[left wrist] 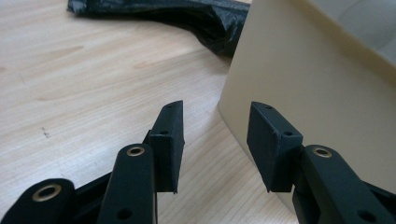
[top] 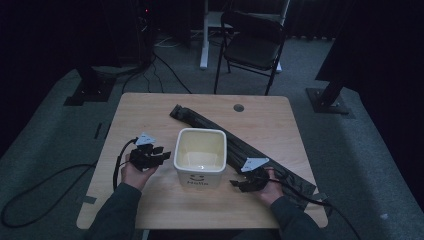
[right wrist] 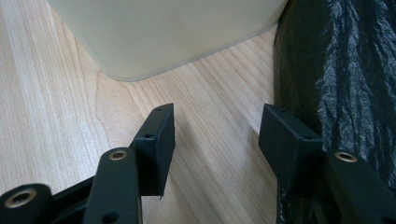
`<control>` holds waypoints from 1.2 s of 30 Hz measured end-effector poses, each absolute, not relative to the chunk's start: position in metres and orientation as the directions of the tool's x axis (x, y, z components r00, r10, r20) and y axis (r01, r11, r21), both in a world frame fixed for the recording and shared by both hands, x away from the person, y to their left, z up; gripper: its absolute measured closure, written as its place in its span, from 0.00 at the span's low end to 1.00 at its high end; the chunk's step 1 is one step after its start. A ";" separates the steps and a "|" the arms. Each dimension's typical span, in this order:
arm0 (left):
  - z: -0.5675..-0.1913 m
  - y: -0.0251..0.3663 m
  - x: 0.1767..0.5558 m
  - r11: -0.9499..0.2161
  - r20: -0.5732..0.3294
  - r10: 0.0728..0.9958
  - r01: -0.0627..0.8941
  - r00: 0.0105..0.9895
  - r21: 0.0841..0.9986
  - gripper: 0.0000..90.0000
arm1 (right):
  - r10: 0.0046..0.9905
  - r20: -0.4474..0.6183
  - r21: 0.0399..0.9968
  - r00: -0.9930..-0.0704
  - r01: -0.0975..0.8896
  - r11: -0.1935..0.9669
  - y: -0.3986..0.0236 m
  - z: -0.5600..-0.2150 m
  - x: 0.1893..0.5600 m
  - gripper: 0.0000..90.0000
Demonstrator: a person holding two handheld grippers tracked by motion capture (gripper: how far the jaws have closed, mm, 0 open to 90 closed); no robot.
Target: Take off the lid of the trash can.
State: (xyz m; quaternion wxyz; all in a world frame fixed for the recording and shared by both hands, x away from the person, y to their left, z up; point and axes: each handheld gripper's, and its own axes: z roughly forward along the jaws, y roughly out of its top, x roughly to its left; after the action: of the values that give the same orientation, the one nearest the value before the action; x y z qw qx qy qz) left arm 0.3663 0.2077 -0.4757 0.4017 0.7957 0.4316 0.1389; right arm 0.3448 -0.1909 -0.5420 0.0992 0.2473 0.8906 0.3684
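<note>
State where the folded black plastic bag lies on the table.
In the high view, the black plastic bag runs diagonally behind the cream bin, from the table's far middle to its near right corner.

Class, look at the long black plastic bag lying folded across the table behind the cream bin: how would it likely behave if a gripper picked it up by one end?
The black plastic bag looks thin and crinkled, so it would probably droop limply. Its glossy film may slip between fingers. Folded flat, it likely weighs little and could unfold when lifted.
</note>
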 end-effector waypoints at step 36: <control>-0.402 0.207 0.376 -0.344 -0.160 0.669 0.493 0.726 0.799 0.65 | 0.510 0.002 0.734 -0.860 0.348 0.583 -0.191 -0.546 0.342 0.50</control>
State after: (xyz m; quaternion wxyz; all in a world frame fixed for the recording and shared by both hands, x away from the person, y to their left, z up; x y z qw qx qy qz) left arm 0.3759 0.2074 -0.4022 0.4478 0.8140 0.3567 0.0981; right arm 0.3417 -0.1908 -0.5458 0.1051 0.2427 0.8836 0.3865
